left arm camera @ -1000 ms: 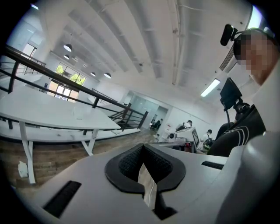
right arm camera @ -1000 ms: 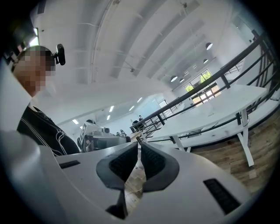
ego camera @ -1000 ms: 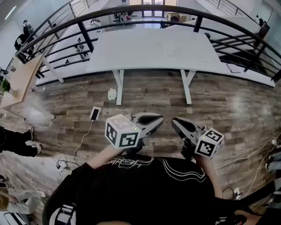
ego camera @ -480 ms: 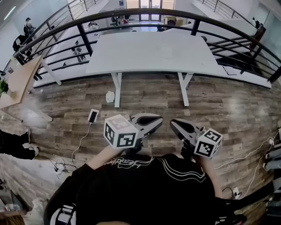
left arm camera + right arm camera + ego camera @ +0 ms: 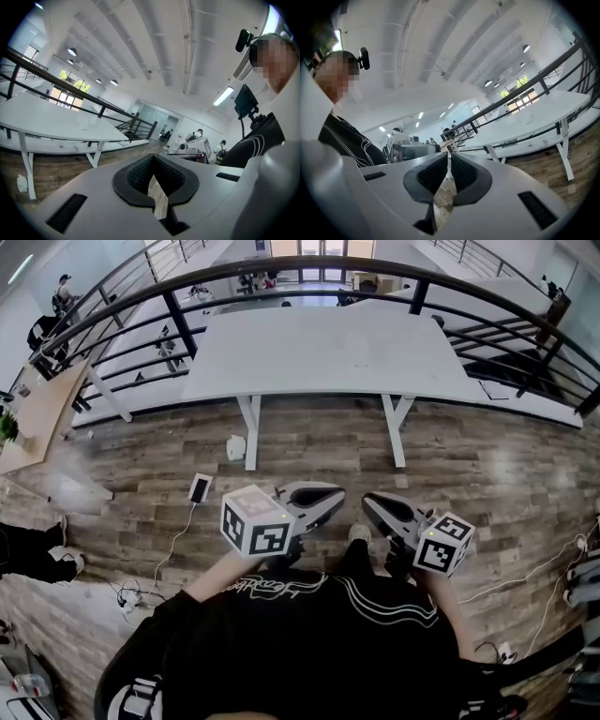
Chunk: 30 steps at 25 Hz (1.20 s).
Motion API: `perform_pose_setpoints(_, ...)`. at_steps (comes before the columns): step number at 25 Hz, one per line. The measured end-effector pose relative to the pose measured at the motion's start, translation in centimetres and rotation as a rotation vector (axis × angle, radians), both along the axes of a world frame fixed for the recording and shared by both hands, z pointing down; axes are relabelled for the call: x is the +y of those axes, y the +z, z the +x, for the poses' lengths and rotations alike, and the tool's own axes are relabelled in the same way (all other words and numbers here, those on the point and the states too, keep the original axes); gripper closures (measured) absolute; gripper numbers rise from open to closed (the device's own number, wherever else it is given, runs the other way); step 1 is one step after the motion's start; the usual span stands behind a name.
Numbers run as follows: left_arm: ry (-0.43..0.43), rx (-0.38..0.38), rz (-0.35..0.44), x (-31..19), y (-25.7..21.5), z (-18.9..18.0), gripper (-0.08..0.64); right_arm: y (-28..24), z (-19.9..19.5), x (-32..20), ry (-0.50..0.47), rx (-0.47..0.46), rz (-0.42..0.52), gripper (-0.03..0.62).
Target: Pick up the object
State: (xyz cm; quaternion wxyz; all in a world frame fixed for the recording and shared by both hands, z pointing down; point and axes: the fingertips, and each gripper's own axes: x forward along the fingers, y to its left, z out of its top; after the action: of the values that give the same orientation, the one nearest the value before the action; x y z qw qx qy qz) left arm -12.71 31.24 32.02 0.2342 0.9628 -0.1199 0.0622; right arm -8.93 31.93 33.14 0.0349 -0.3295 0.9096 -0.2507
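Note:
A small clear thing, perhaps a cup (image 5: 361,346), stands on the white table (image 5: 281,357) ahead of me; the left gripper view shows it faintly on that table (image 5: 85,124). Both grippers are held close to my chest, far short of the table. My left gripper (image 5: 336,495) points right and my right gripper (image 5: 368,503) points left, tips near each other. In the left gripper view the jaws (image 5: 152,161) meet at the tip with nothing between them. The right gripper (image 5: 449,157) is likewise shut and empty.
A black railing (image 5: 178,310) runs behind the table. On the wooden floor lie a phone on a cable (image 5: 201,487), a white box by the table leg (image 5: 234,446) and more cables (image 5: 131,592). A person's leg (image 5: 33,554) shows at left.
The view has shifted slightly and my shoe now shows on the floor between the grippers. Both grippers stay shut in the same pose near my chest.

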Motion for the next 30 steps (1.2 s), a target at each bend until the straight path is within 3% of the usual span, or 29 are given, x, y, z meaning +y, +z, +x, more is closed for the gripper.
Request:
perform_pose_setpoints(14, -0.018, -0.047, -0.043, -10.1, 2.8, 6.2, 0.552, 2.5, 6.0, -10.7, -0.018, -0.041, -0.039, 0.565)
perform_pose_setpoints(22, -0.067, -0.067, -0.091, -21.1, 4.0, 12.6, 0.552, 3.3, 12.6, -21.4, -0.061, -0.035, -0.065, 0.565)
perform_pose_setpoints(30, -0.116, -0.090, -0.075, -31.4, 3.5, 19.4, 0.552, 3.2, 20.0, -31.3, -0.086, -0.025, -0.072, 0.565)
